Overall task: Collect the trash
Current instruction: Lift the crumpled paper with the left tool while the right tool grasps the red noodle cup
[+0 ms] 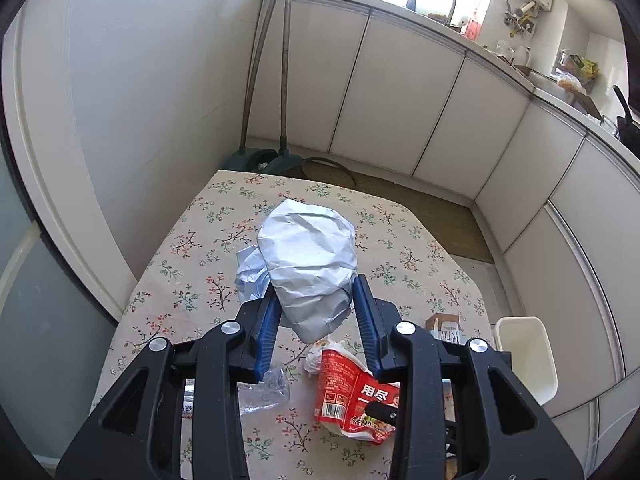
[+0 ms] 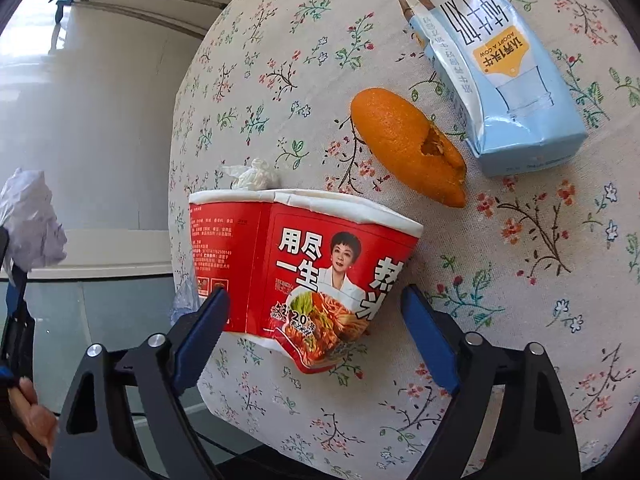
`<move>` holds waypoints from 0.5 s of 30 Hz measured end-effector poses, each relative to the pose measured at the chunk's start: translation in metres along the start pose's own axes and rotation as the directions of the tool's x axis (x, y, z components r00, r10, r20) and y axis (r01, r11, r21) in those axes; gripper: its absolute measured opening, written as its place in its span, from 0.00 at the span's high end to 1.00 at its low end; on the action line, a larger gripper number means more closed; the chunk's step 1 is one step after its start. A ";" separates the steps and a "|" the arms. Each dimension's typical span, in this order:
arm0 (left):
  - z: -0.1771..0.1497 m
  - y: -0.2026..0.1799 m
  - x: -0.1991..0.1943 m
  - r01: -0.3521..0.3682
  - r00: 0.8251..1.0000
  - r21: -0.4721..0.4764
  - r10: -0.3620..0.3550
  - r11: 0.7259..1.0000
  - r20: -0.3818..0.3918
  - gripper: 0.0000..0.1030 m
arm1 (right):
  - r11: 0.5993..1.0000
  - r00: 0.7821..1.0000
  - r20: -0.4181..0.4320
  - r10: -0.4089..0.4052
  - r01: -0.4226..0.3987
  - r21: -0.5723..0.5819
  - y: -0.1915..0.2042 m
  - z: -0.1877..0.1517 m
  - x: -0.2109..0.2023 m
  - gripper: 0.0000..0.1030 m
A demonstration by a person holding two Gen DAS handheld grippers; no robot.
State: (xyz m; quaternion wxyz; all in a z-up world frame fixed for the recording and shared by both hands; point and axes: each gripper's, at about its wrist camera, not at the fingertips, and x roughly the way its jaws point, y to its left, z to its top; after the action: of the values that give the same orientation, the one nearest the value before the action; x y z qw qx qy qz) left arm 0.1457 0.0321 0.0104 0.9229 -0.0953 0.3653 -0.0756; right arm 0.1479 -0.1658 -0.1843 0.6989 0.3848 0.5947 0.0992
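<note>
My left gripper (image 1: 314,292) is shut on a big crumpled white paper ball (image 1: 308,256) and holds it above the floral table (image 1: 200,264). The ball also shows at the left edge of the right wrist view (image 2: 30,220). My right gripper (image 2: 314,300) is open, its blue fingers either side of a crushed red instant-noodle cup (image 2: 316,264) lying on the table; the cup also shows in the left wrist view (image 1: 352,392). Beyond the cup lie an orange peel (image 2: 404,144), a light blue milk carton (image 2: 500,68) and a crumpled white tissue (image 2: 256,176).
A white bin (image 1: 528,356) stands right of the table. A clear plastic wrapper (image 1: 268,388) lies on the table under the left gripper. A broom and dustpan (image 1: 272,80) lean in the far corner by white cabinets (image 1: 400,92).
</note>
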 end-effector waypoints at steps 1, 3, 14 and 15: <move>-0.001 -0.001 -0.001 0.000 1.000 0.007 0.000 1.000 0.003 0.67 | 1.000 1.000 -0.005 0.009 -0.009 0.014 -0.002 0.002 0.001 0.34; -0.001 0.000 0.000 -0.011 1.000 0.020 0.011 1.000 0.013 0.67 | 0.999 1.000 -0.016 0.015 -0.014 0.037 -0.007 0.004 0.006 0.57; 0.001 0.009 0.001 0.000 1.000 -0.020 0.000 1.000 0.002 0.67 | 0.992 0.993 0.116 -0.002 0.017 -0.124 0.022 -0.001 -0.039 0.76; 0.001 0.008 0.000 0.000 1.000 -0.019 0.001 1.000 0.005 0.67 | 0.989 0.991 0.132 -0.002 0.021 -0.146 0.026 -0.003 -0.045 0.76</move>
State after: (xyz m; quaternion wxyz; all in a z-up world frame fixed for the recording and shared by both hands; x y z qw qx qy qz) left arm 0.1470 0.0404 0.0092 0.9228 -0.1040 0.3639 -0.0718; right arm 0.1413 -0.1737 -0.1328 0.7636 0.3345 0.5406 0.1130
